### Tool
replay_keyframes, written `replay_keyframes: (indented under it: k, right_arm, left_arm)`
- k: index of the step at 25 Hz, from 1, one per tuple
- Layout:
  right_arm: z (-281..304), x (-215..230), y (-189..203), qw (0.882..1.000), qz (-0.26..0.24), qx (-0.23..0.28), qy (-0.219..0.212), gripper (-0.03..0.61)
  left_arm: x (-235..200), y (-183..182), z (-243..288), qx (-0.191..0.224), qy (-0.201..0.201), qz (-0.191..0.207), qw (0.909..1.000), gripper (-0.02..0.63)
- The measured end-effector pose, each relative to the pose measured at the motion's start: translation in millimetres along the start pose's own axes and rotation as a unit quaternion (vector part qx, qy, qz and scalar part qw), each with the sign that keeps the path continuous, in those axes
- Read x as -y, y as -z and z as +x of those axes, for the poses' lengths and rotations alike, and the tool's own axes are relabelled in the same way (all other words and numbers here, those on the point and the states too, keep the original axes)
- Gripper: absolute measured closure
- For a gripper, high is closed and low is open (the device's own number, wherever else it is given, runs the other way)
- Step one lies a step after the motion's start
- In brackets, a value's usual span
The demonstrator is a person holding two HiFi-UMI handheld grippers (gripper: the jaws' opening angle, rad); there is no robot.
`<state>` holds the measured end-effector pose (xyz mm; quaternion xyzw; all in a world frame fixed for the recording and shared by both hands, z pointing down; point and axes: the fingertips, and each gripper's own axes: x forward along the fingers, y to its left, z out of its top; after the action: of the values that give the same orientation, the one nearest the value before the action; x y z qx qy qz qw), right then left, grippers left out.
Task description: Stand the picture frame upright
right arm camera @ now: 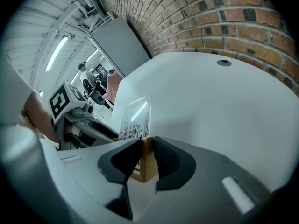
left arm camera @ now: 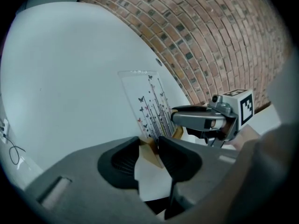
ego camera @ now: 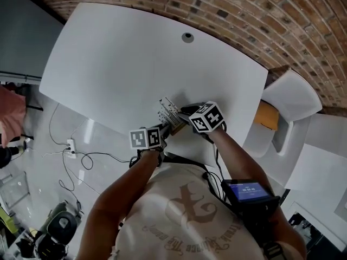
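The picture frame (ego camera: pixel 169 112) is a clear panel printed with thin stems and butterflies, set in a light wooden base. It is at the near edge of the white table (ego camera: pixel 124 53), with its panel (left arm camera: pixel 147 106) leaning away from me. My left gripper (ego camera: pixel 167 129) is shut on one end of the wooden base (left arm camera: pixel 150 149). The right gripper (ego camera: pixel 182 112) is shut on the other end of the base (right arm camera: pixel 147 160), and the panel (right arm camera: pixel 135 118) rises just beyond its jaws. The two grippers face each other closely across the frame.
A round cable hole (ego camera: pixel 187 37) sits at the table's far side, near the brick wall (ego camera: pixel 271 15). A white chair (ego camera: pixel 293 96) stands to the right of the table. Cables and a socket (ego camera: pixel 70 148) lie on the floor at the left.
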<state>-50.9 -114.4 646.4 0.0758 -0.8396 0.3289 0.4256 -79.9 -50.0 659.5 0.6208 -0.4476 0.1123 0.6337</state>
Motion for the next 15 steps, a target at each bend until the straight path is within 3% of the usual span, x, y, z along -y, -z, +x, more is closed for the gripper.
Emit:
replay_keyframes:
  k: [7, 15]
  right_arm:
    - [-16.0, 4.4, -7.1, 0.998, 0.027, 0.054, 0.021, 0.486]
    - [-28.6, 17.7, -23.6, 0.993, 0.048, 0.092, 0.049, 0.492]
  left_arm:
    - [9.6, -19.0, -5.1, 0.000, -0.012, 0.092, 0.9957, 0.479]
    - [18.1, -49.7, -5.0, -0.012, -0.011, 0.174, 0.9846, 0.483]
